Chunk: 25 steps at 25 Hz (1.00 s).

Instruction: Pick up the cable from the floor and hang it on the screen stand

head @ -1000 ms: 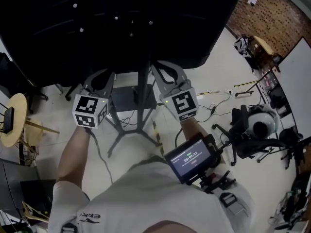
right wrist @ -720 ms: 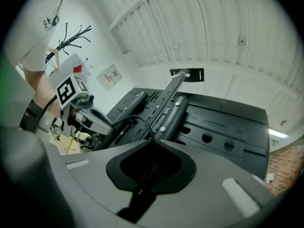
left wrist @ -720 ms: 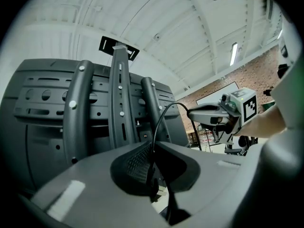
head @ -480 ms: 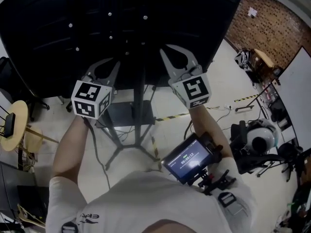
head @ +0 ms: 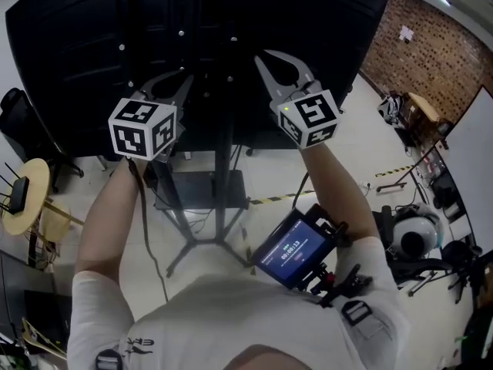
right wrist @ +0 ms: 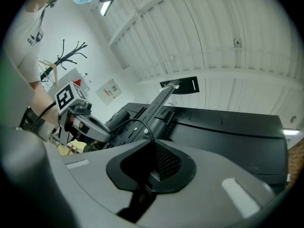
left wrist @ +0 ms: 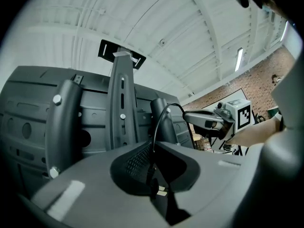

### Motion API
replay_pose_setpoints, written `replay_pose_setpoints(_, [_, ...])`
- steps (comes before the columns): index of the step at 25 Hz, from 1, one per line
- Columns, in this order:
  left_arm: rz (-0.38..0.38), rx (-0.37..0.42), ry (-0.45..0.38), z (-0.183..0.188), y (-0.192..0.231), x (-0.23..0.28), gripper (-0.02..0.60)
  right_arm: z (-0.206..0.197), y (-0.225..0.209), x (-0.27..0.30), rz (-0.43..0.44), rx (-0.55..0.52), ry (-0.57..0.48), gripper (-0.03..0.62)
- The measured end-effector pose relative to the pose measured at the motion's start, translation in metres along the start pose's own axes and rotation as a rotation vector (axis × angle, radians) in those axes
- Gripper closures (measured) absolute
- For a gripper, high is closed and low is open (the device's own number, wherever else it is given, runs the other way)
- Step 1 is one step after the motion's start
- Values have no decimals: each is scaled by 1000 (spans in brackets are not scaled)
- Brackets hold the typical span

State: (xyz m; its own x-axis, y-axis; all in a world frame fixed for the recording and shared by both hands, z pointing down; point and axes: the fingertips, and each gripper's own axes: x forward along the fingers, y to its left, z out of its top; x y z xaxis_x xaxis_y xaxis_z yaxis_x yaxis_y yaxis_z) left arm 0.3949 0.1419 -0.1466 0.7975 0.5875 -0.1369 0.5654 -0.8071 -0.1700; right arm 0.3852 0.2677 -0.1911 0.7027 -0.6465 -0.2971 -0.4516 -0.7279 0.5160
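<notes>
Cable (left wrist: 155, 133), thin and black, arcs between the left hand-held gripper (head: 171, 87) and the right hand-held gripper (head: 281, 64), each pinching it with jaws nearly together, both forearms raised side by side against the screen stand (head: 225, 141).

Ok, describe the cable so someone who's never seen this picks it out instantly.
Find the big black flat screen on its dark metal stand, seen from behind. Held up before it, the grey left tongs and right tongs are both shut on one thin black cable. It arcs between them, unlike the stand's straight bars.
</notes>
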Motion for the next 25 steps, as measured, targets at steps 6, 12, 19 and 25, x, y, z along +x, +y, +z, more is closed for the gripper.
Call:
replay_pose_setpoints(6, [-9,-26,-5,9,2,9,558,0,-11,3,49,-10,14,562])
replay_pose_setpoints(12, [-21,-38,-37,34,-2,18,558,22,-34,13,29,18,-21,562])
replay_pose_setpoints(19, [-28,-58,-51,45,12,19,558,30,-40,32,20,53,-17,562])
replay_pose_setpoints(25, [-13,-79,-26,57,23,28,558,31,-51,51,28,99,30,562])
